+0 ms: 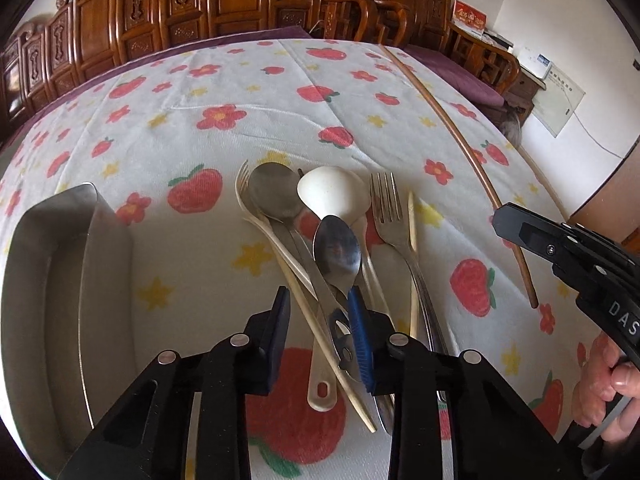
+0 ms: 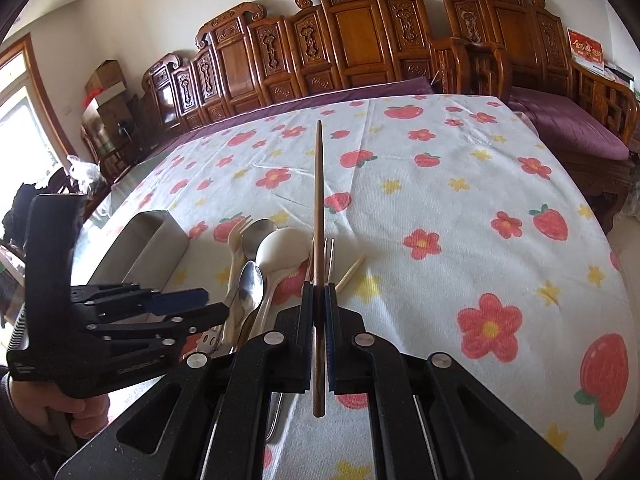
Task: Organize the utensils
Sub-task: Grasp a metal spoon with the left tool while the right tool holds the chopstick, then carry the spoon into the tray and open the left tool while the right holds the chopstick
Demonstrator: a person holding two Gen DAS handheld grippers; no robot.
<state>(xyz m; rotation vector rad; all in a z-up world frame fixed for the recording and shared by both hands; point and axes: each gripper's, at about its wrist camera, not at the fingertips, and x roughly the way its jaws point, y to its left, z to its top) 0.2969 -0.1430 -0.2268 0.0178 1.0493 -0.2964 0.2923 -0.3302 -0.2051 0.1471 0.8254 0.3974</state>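
A pile of utensils lies on the flowered tablecloth: a steel spoon [image 1: 336, 252], a big steel spoon [image 1: 276, 190], a white ladle spoon [image 1: 334, 192], a steel fork [image 1: 386, 208] and a cream plastic fork [image 1: 244, 188]. My left gripper [image 1: 320, 312] is open, its fingers on either side of the steel spoon's handle. My right gripper [image 2: 319, 304] is shut on a long brown chopstick [image 2: 319, 200] and holds it above the pile. The chopstick also shows in the left wrist view [image 1: 472, 160], with the right gripper [image 1: 516, 224] around it. The left gripper [image 2: 188, 304] shows in the right wrist view.
A steel utensil holder [image 1: 60, 280] lies on its side left of the pile; it also shows in the right wrist view [image 2: 148, 240]. A pale chopstick [image 2: 352, 272] lies right of the fork. Carved wooden chairs [image 2: 352, 40] stand behind the table.
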